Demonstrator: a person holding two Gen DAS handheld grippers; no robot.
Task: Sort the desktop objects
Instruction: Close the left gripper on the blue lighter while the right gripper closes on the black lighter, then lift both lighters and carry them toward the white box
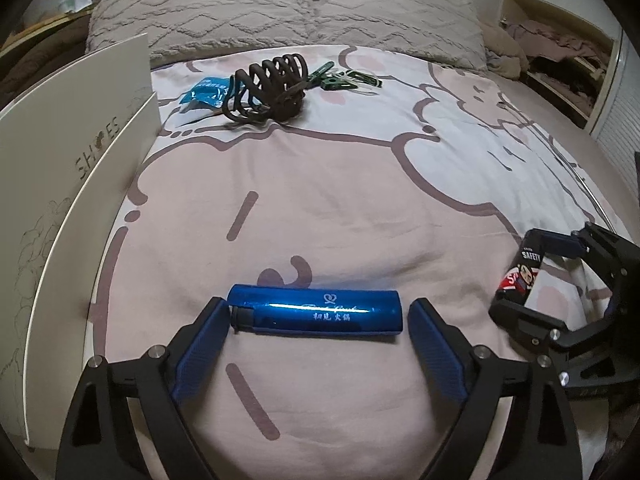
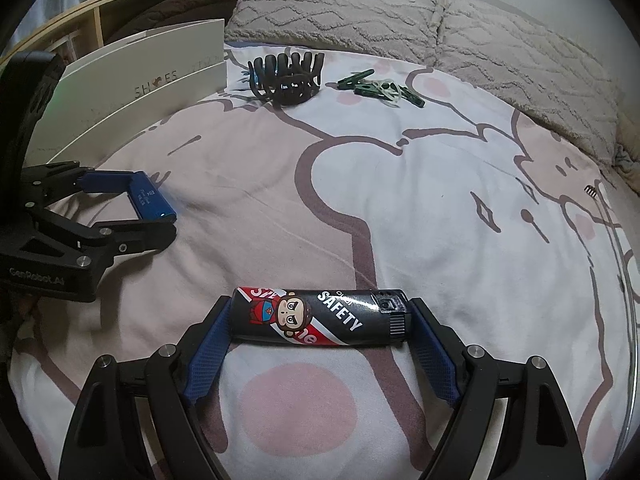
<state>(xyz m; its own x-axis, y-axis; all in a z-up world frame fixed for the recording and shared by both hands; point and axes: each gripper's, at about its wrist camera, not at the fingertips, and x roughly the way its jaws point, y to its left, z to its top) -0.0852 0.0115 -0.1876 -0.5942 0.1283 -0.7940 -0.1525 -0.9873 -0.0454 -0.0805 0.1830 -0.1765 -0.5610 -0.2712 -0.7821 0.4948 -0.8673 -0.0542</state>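
Note:
A blue lighter (image 1: 316,312) lies crosswise on the bed between the fingers of my left gripper (image 1: 320,312). The left finger touches its end; a small gap shows at the right finger, so the jaws stand open around it. In the right wrist view the same lighter (image 2: 154,198) sits between the left gripper's fingers. My right gripper (image 2: 320,316) spans a black cartoon "SAFETY" lighter (image 2: 320,316), both pads touching its ends. That lighter also shows in the left wrist view (image 1: 520,276).
A white shoe box lid (image 1: 80,184) stands at the left. Far off lie a dark hair claw (image 1: 272,88), a blue sachet (image 1: 206,92) and green clothes pegs (image 1: 344,78). Pillows (image 1: 280,12) line the back. The bed's right edge (image 2: 624,280) is near.

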